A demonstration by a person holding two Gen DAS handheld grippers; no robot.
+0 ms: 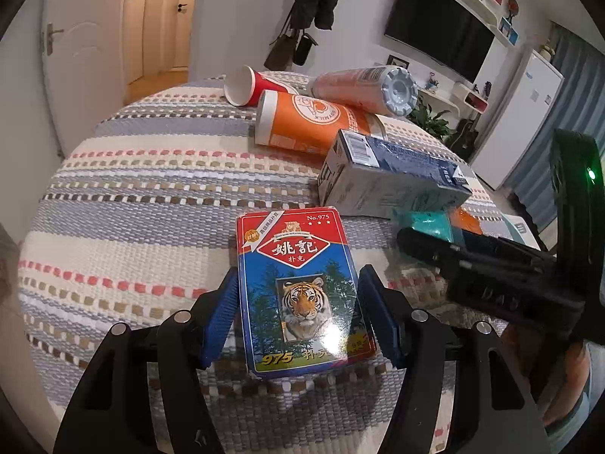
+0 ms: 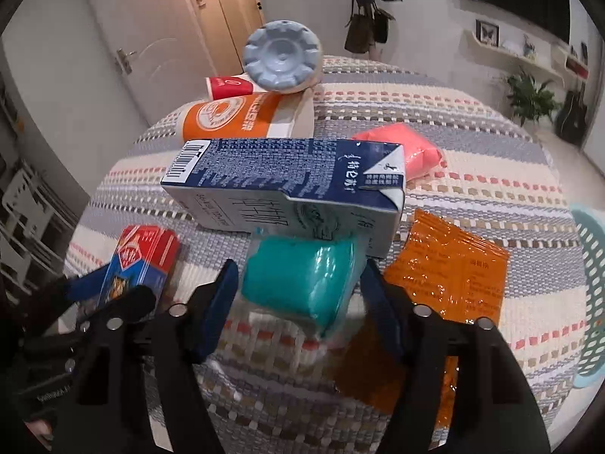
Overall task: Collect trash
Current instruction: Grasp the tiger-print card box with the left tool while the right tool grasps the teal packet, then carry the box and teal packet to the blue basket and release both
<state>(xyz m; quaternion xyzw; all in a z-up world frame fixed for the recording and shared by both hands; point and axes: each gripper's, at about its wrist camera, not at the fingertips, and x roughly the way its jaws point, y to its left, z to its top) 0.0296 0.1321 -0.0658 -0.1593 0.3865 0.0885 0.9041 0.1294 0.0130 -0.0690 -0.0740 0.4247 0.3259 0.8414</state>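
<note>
1. A round table covered by a striped woven cloth (image 1: 132, 196) is seen in both wrist views, with trash scattered over its far half.
2. The left gripper (image 1: 298, 314) is set around a box of playing cards (image 1: 302, 295) (a tiger is printed on its face). The blue pads (image 1: 219, 314) stand right at the box's two long edges; whether they press on it cannot be told.
3. The right gripper (image 2: 298, 302) is placed around a teal packet (image 2: 302, 283) wrapped in clear film. The packet lies between the pads (image 2: 223, 302), with a narrow gap visible on each side, so it is not pinched.
4. Just behind the teal packet a blue and white milk carton (image 2: 287, 181) is lying on its side, touching it.
5. An orange sachet (image 2: 453, 272) is lying flat to the right of the packet, and a pink packet (image 2: 408, 151) is seen beyond the carton's right end.
6. Behind the carton an orange paper cup (image 2: 242, 117), a red paper cup (image 2: 227, 87) and a pale plastic bottle (image 2: 281, 56) are lying on their sides, close together.
7. A teal perforated basket (image 2: 593, 302) is seen at the table's right edge in the right wrist view.
</note>
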